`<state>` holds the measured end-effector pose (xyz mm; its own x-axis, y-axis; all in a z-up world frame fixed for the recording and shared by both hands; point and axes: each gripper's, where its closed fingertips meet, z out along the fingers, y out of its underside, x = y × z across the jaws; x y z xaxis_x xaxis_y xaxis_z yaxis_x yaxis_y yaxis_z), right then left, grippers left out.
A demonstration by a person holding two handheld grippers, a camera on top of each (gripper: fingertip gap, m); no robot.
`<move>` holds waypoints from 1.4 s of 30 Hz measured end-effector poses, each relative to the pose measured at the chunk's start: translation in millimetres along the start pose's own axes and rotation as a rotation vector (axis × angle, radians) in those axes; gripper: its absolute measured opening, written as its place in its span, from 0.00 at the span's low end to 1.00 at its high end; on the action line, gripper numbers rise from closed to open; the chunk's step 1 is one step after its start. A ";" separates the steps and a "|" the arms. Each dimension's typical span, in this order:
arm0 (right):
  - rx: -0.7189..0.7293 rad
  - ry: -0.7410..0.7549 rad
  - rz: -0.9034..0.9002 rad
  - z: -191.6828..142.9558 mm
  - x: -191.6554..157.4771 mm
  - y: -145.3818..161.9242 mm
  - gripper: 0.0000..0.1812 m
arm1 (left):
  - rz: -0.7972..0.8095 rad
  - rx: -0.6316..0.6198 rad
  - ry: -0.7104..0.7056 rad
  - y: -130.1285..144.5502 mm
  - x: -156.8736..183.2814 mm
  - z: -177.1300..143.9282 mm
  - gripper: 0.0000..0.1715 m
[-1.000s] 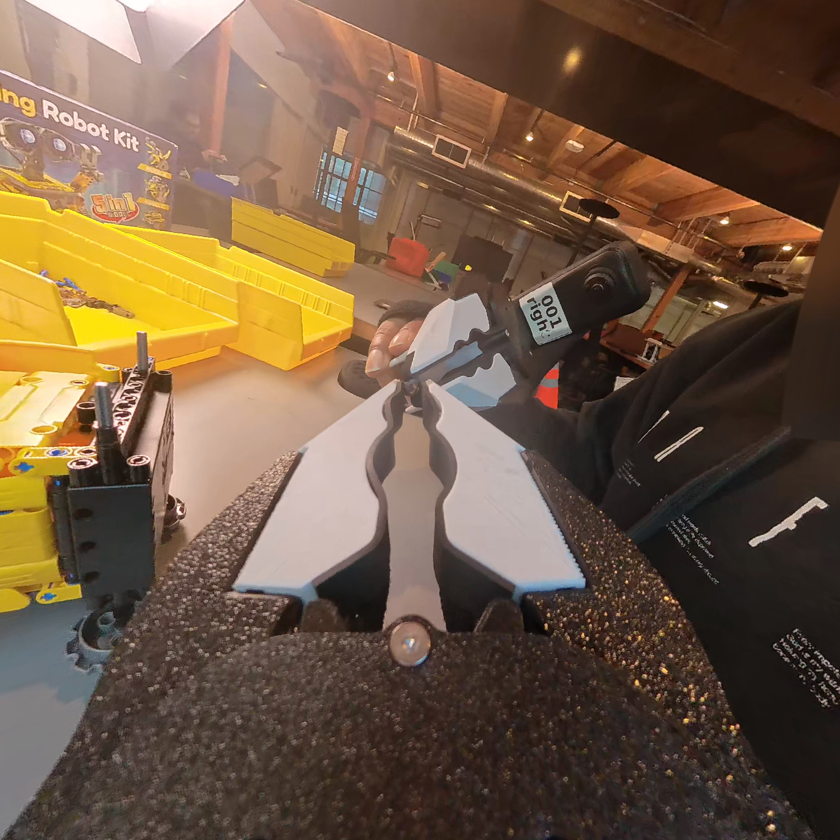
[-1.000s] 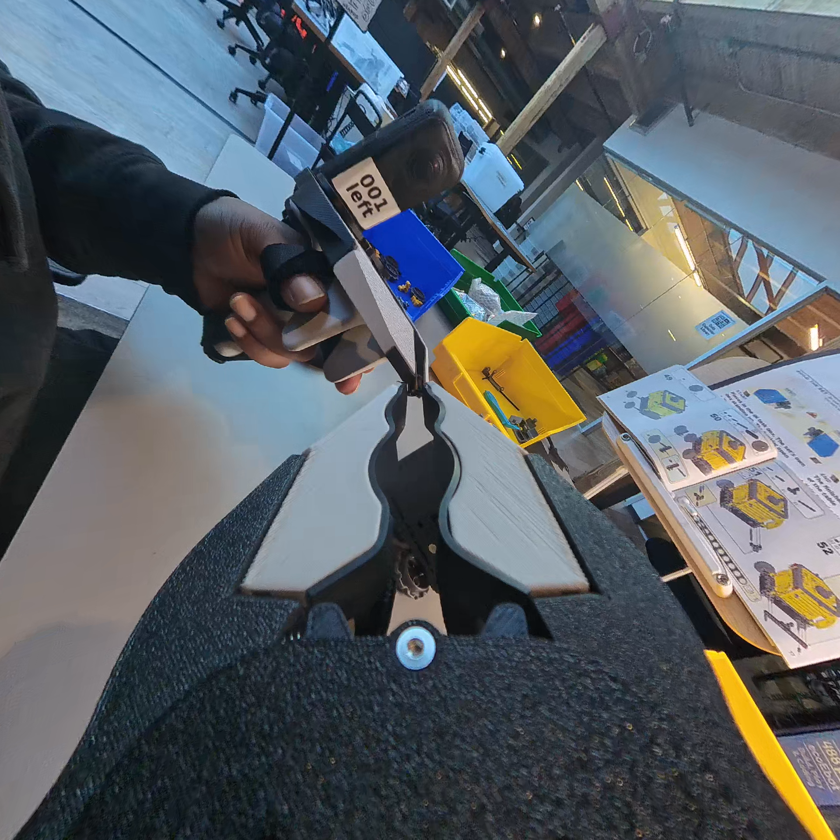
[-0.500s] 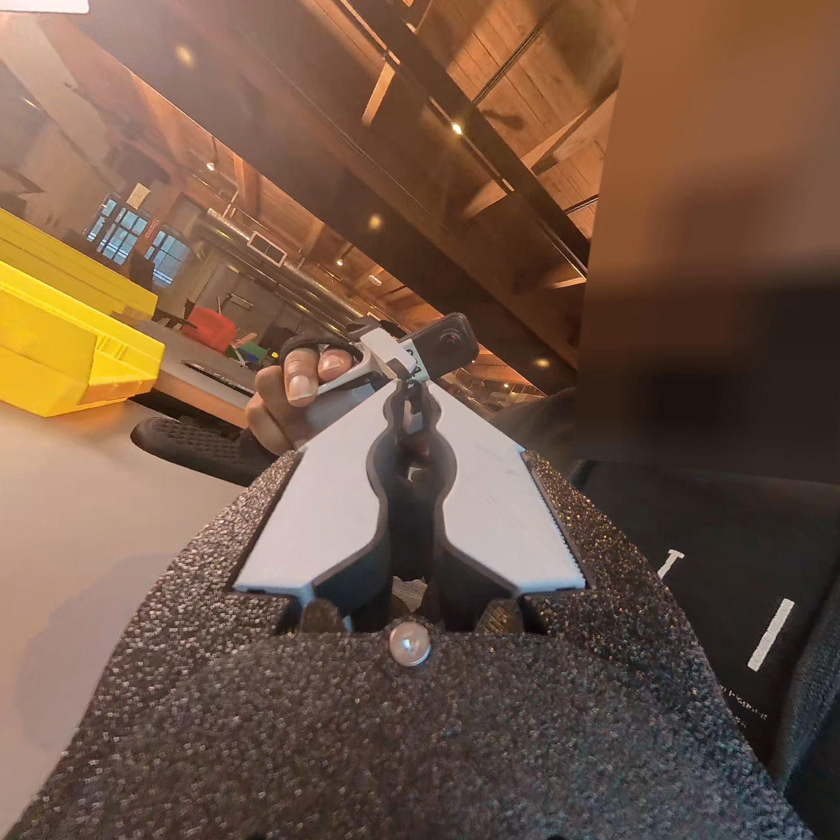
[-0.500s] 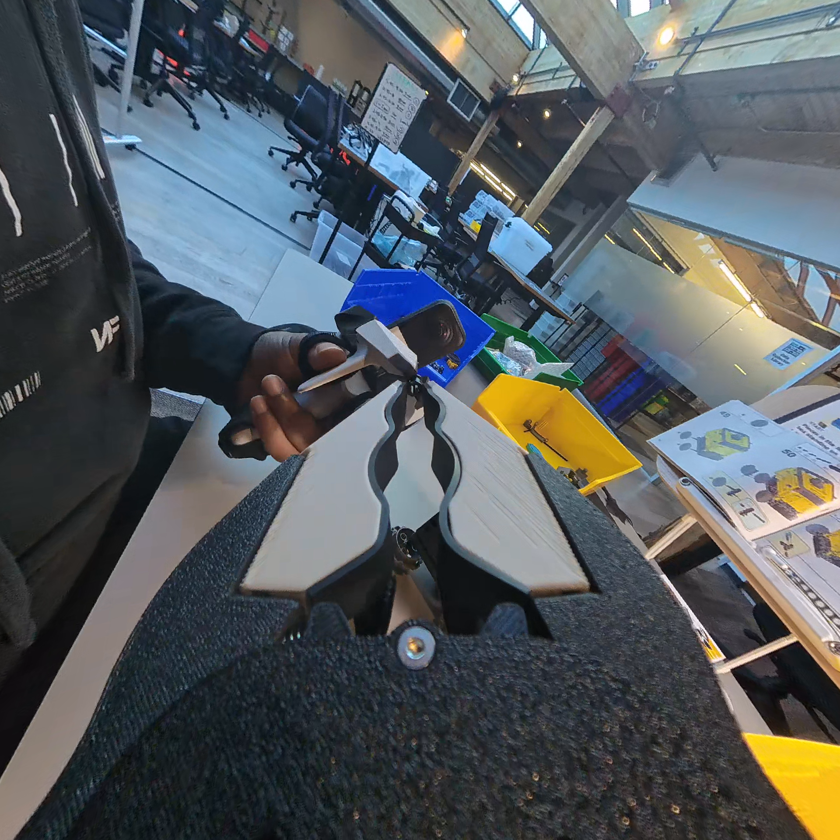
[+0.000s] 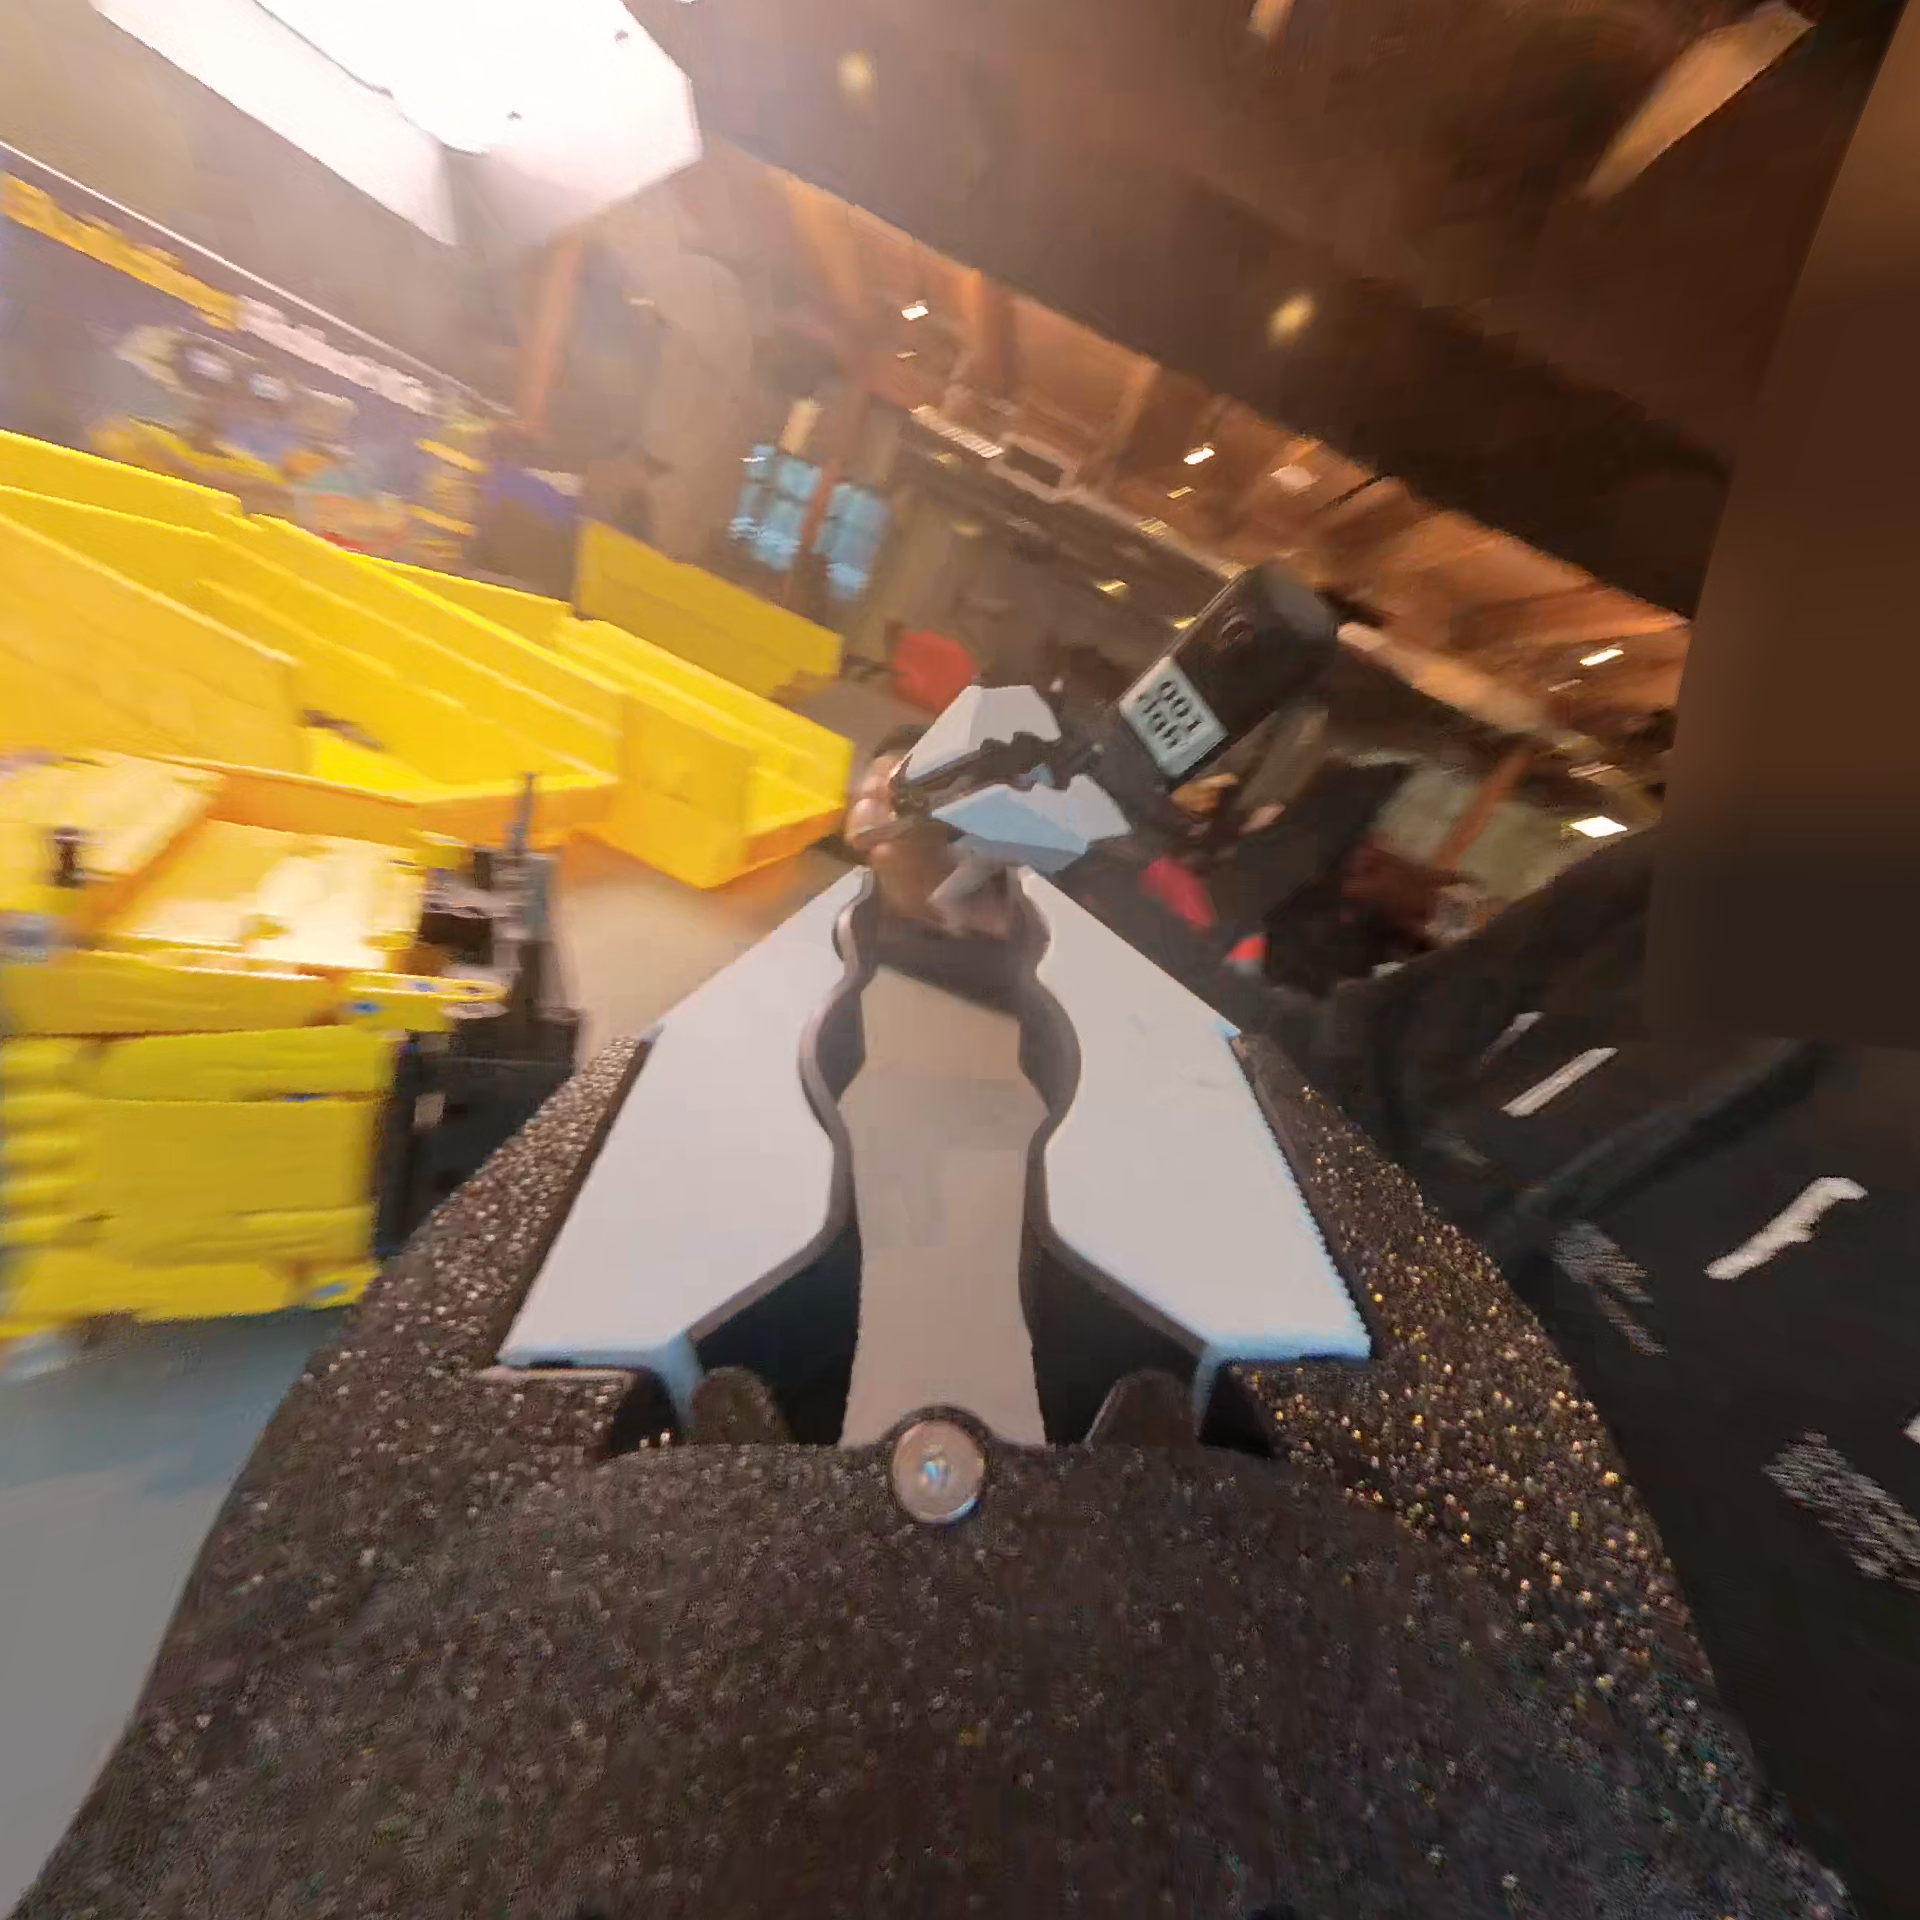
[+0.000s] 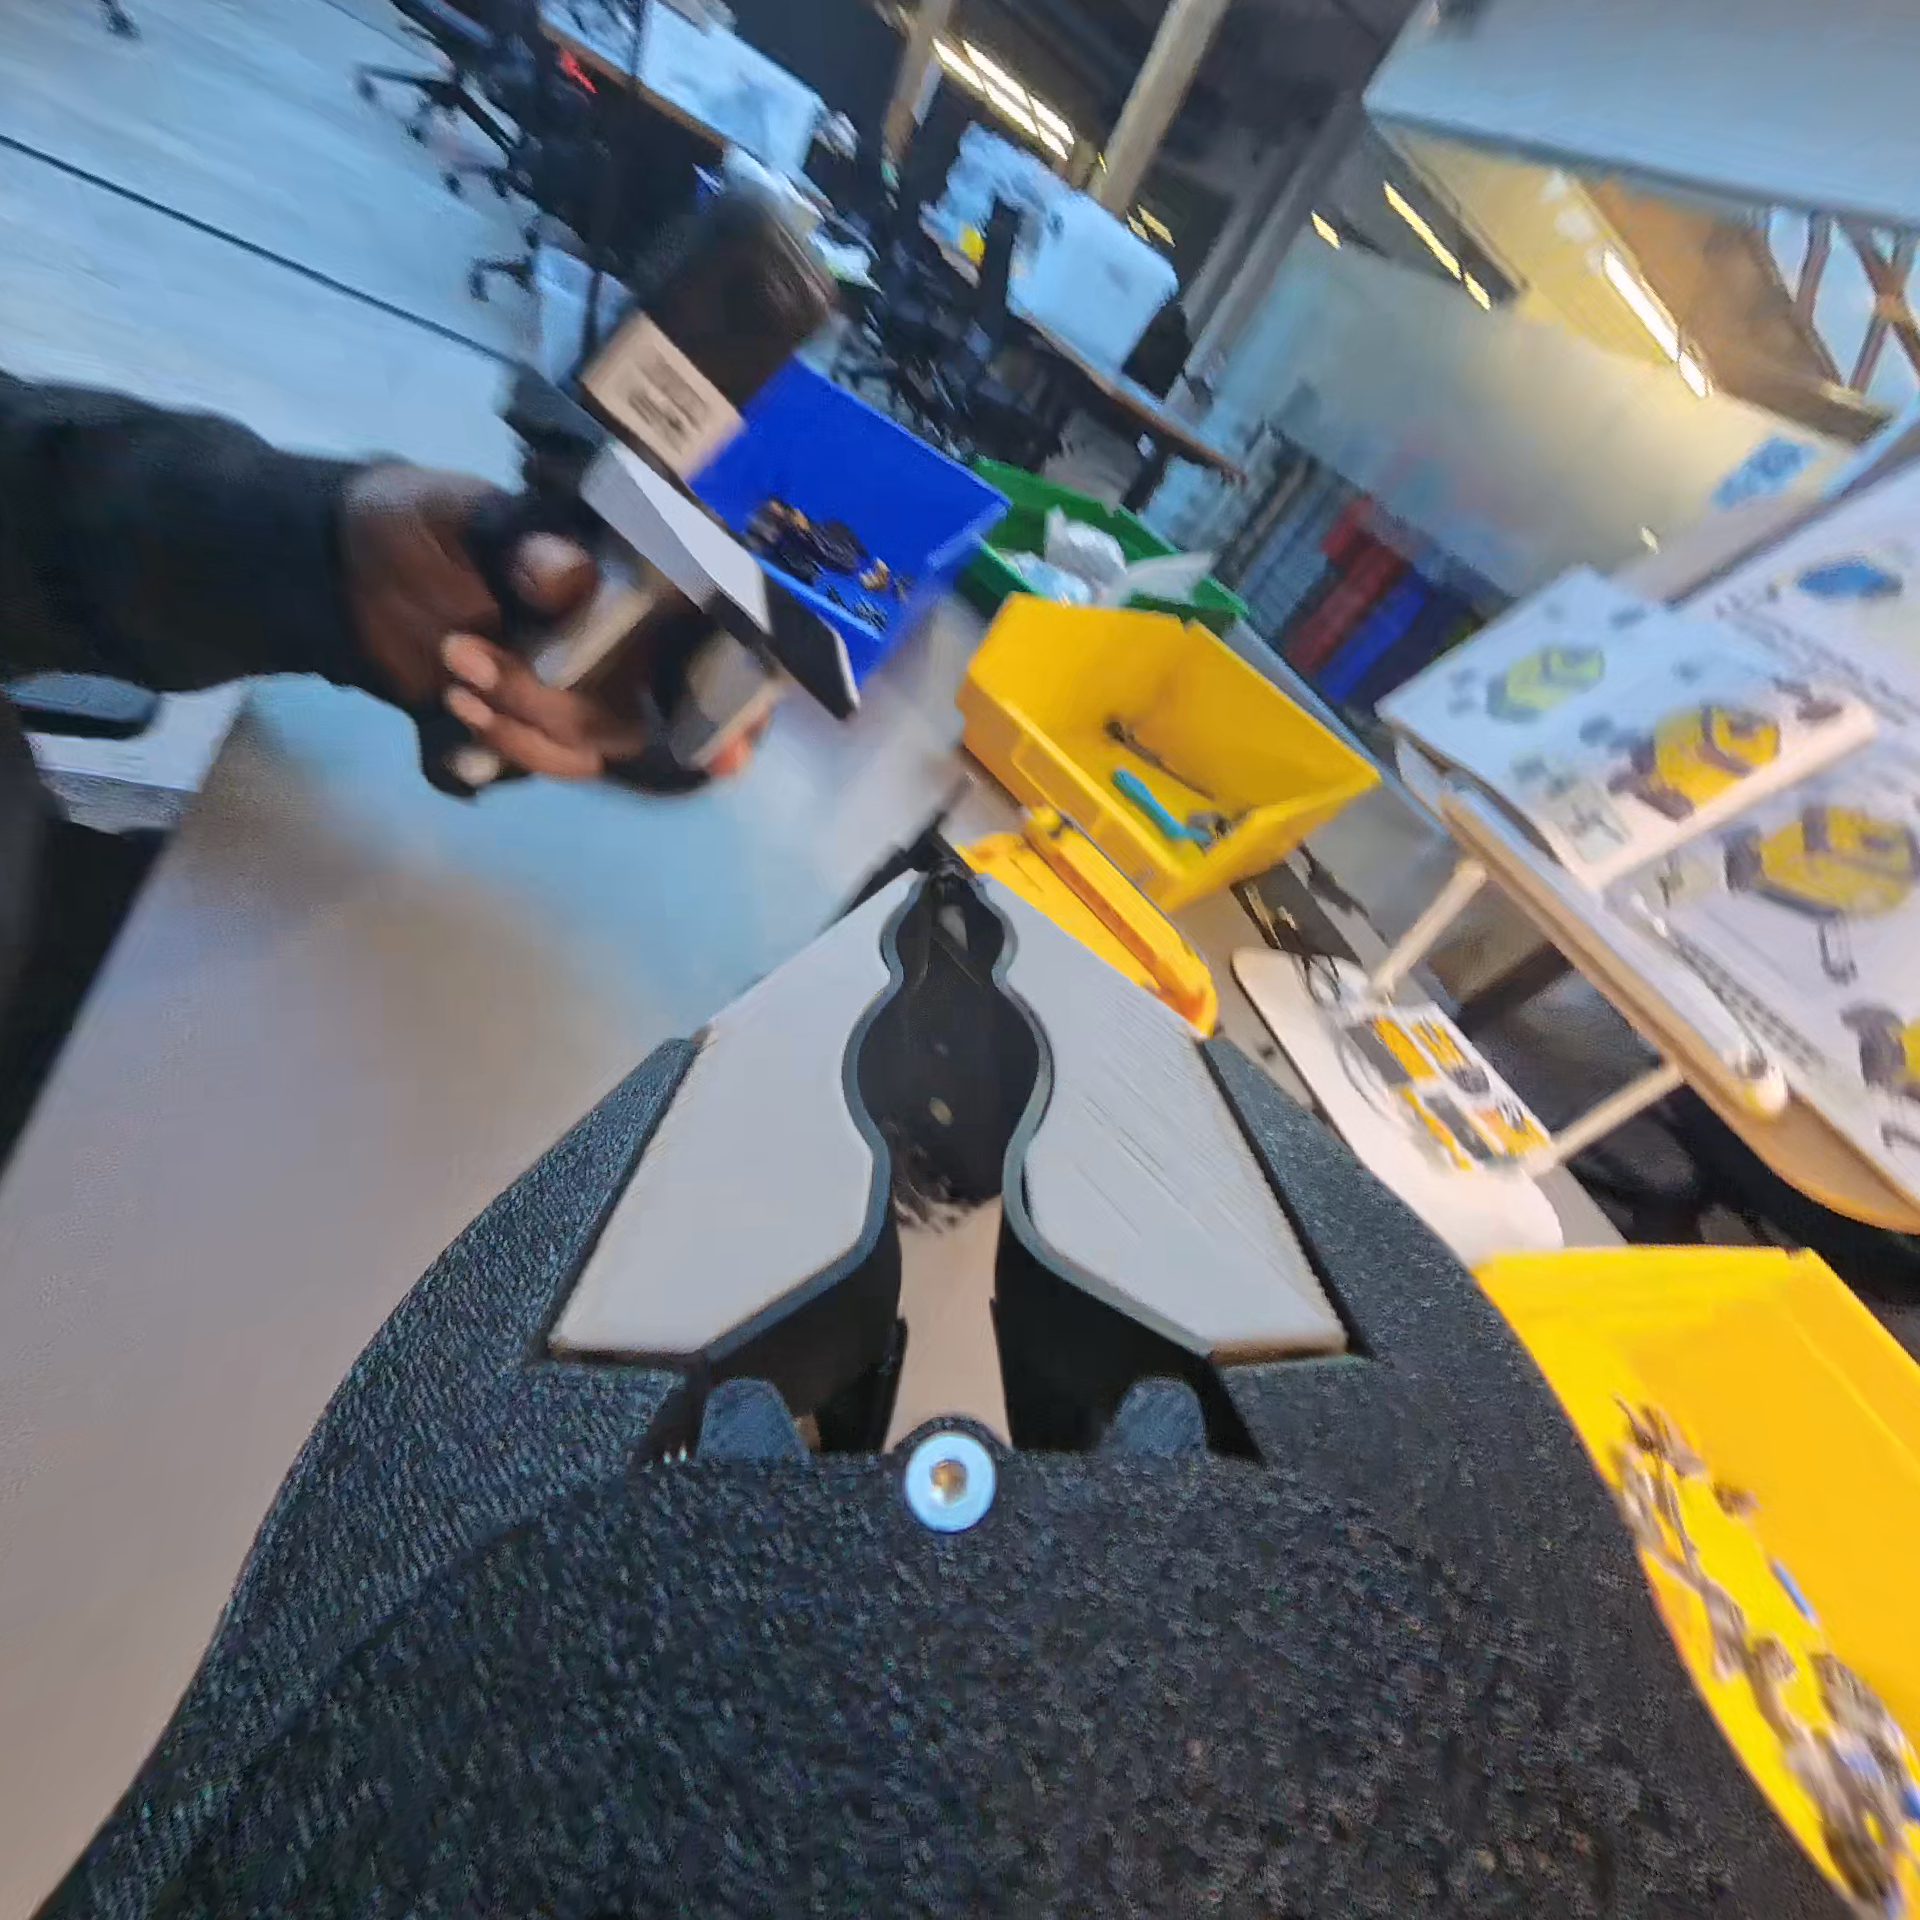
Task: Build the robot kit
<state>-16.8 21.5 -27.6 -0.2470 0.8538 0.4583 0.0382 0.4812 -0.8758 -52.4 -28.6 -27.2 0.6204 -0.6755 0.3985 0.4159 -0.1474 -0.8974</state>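
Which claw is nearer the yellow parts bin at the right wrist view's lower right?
Right. The right claw sits just left of the yellow parts bin; the left claw is held farther off to the left.

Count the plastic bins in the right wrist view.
4: a blue bin far back, a green bin right of it, a yellow bin mid-table, a second yellow bin at the lower right edge. Others may be out of frame.

Right gripper [image 6: 951, 883], fingertips meeting on a small dark part, is hovering over the grey table [image 6: 312, 1039]. Beyond it a hand [image 6: 468, 623] is gripping the left gripper [image 6: 821, 665]. Blue bin [image 6: 831, 488], green bin [image 6: 1039, 520] and yellow bin [image 6: 1143, 665] are lining the far edge; instruction sheets [image 6: 1714, 748] are standing at right.
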 end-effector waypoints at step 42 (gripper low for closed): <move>-0.307 -0.582 -0.161 38.7 -2.7 23.5 0.03 | 0.458 -0.555 -0.064 37.4 -57.9 -24.9 0.04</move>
<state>-52.7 22.8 -55.3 -0.7503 0.5618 0.3483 0.2089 0.7014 -0.6814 -89.4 -13.0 -88.6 0.6961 -0.7165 -0.0461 -0.2844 -0.2162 -0.9340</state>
